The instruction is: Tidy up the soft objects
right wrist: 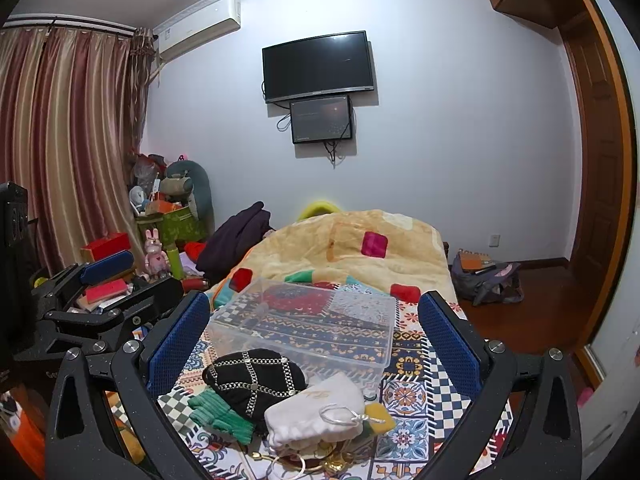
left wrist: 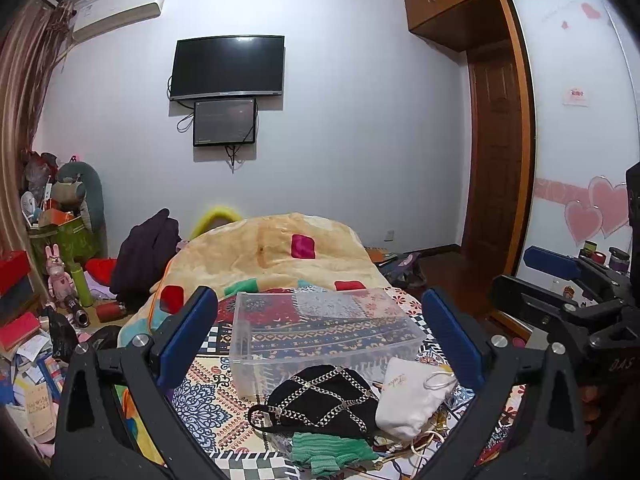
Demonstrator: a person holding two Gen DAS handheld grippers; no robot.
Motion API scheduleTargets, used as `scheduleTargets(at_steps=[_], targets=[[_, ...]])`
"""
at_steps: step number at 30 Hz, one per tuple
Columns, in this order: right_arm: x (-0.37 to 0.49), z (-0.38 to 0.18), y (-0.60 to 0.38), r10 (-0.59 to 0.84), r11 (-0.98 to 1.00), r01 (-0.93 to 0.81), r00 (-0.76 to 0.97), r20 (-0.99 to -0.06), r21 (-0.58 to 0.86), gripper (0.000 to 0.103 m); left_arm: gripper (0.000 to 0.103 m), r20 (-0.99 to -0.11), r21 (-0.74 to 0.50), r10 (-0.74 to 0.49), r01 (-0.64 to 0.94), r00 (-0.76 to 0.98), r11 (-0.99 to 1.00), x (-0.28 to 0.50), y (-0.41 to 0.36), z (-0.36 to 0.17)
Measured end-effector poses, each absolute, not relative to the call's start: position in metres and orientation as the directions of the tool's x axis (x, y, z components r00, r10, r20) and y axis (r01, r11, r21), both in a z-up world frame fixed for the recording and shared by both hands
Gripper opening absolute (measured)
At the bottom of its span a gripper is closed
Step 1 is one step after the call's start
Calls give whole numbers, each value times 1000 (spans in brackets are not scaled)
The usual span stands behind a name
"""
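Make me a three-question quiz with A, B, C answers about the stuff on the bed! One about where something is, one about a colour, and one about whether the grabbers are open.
1. Where does the black pouch lie?
A. inside the clear box
B. on the bedspread in front of the clear box
C. on the floor

2. What colour is the knitted piece beside the black pouch?
A. green
B. pink
C. blue

3. How do the fingers of both grippers stand?
A. shut on the white pouch
B. shut on nothing
C. spread open, holding nothing

Answers:
1 B, it lies outside the clear box, nearer the cameras.
2 A, its ribbed knit is green.
3 C, the left gripper and right gripper show wide gaps; the white pouch lies untouched.
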State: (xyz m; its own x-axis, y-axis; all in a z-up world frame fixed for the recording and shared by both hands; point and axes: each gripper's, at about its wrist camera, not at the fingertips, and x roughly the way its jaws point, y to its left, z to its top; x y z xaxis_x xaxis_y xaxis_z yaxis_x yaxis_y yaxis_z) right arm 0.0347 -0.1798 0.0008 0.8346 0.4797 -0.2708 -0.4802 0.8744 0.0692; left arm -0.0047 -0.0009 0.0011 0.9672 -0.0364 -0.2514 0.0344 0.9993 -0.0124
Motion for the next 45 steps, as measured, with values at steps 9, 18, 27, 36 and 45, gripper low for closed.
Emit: scheduleTargets(at_steps=[9, 18, 27, 36, 45], targets=[[34, 1, -178, 482, 873, -482, 834, -269, 73, 103, 103, -252, -14, -40, 37, 967, 999, -6, -2, 2], [33, 2, -180, 483, 873, -482, 834, -266, 75, 103, 103, -252, -13, -39, 37, 967, 999, -6, -2, 3], [33, 2, -179, 485, 872, -483, 833, -266, 77, 103, 103, -253, -16, -42, 39, 967, 999, -6, -2, 4], [32, 3, -178, 487, 871, -484, 833, -264, 78, 103, 103, -256, -20, -43, 39, 966, 999, -7, -2, 6], [32, 3, -178, 486, 872, -484, 834, -263, 78, 103, 103, -261, -26, -46, 41, 964, 999, -5, 1, 6]])
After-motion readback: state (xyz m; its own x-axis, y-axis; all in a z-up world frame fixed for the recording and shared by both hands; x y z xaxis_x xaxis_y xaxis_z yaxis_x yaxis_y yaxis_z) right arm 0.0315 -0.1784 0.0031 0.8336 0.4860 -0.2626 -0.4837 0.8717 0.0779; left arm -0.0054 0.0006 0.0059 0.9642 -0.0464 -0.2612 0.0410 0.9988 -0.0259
